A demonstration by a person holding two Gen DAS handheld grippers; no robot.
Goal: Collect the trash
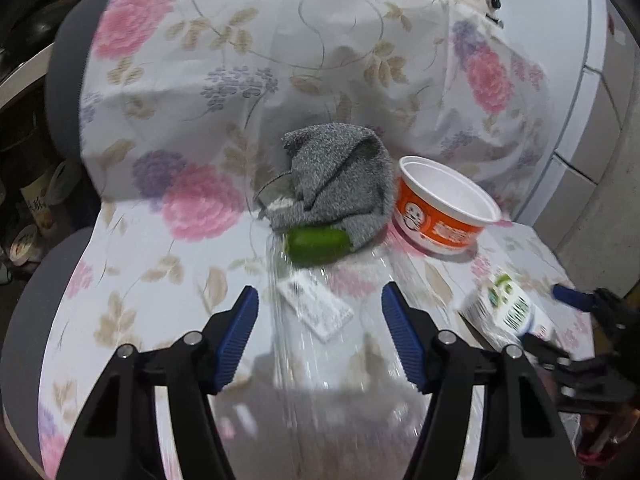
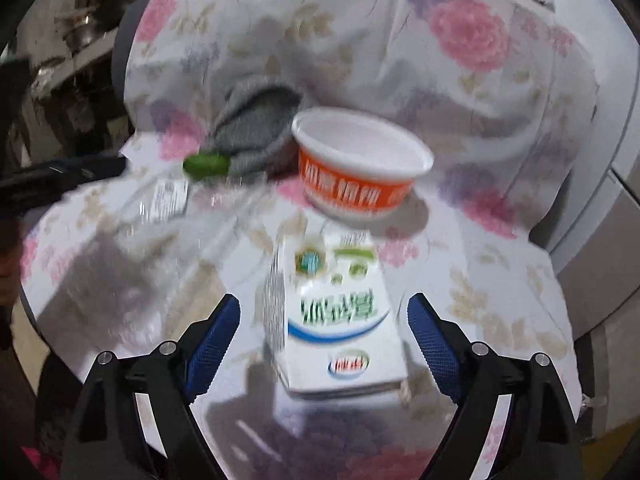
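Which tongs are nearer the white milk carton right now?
Right. The right tongs straddle the white milk carton, open. The left tongs sit beside it, over the clear plastic bag.

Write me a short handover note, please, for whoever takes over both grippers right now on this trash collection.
Left gripper: open, nothing gripped; the clear plastic wrapper with its white label lies on the cloth between the fingers.
Right gripper: open, its fingers on either side of the white milk carton, pads not pressing on it.
Things: the orange and white bowl stands upright and looks empty beyond the carton; the grey sock lies beside the bowl, draped over a green item. All sit on the floral cloth.
Done: nothing visibly collected.
Left: grip carton and wrapper, then the bowl. No bin is in view.
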